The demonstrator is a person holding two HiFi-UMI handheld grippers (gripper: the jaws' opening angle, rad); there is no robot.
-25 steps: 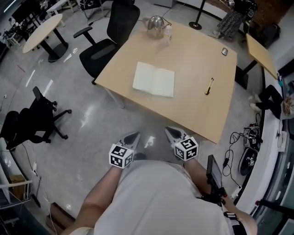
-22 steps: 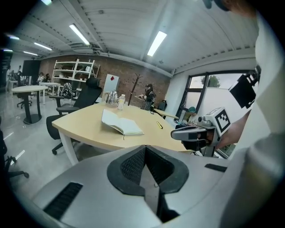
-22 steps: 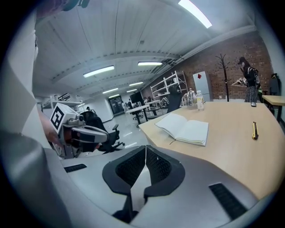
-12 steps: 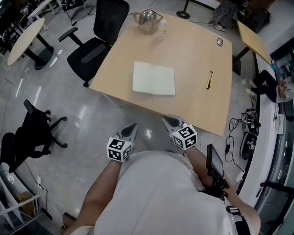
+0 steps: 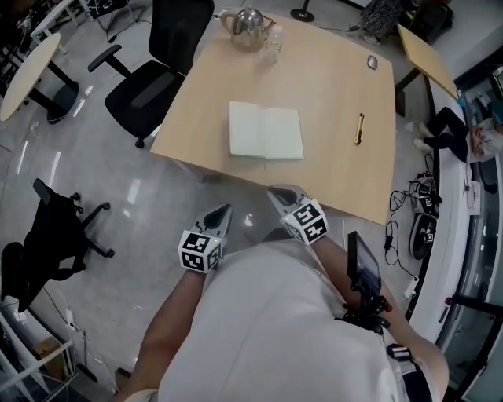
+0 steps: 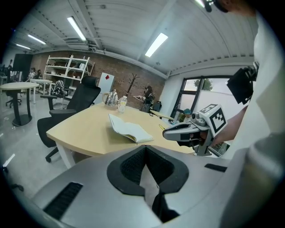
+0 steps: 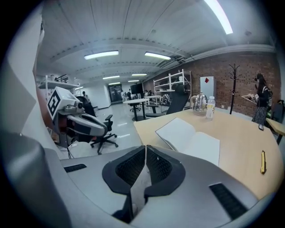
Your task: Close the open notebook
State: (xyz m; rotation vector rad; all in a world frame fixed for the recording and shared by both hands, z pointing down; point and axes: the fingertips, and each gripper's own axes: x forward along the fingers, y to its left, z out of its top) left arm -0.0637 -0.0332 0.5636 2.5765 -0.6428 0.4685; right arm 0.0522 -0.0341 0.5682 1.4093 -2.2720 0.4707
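The open notebook point(image 5: 266, 131) lies flat with pale blank pages on the wooden table point(image 5: 338, 169), near its front edge; it also shows in the left gripper view point(image 6: 129, 129) and the right gripper view point(image 7: 191, 138). My left gripper point(image 5: 224, 209) hangs over the floor short of the table, jaws shut and empty. My right gripper point(image 5: 275, 191) reaches just to the table's near edge, below the notebook, jaws shut with nothing in them. Each gripper sees the other: the right gripper point(image 6: 165, 132) from the left, the left gripper point(image 7: 103, 129) from the right.
On the table stand a metal kettle point(image 5: 247, 20) and a water bottle point(image 5: 273, 43) at the back, a pen point(image 5: 359, 128) right of the notebook and a mouse point(image 5: 372, 62). Black office chairs point(image 5: 149, 74) point(image 5: 47, 228) stand to the left. Cables point(image 5: 420, 220) lie on the floor at right.
Both grippers have come forward toward the table's near edge, and the right one has rolled a little. The notebook has not moved.
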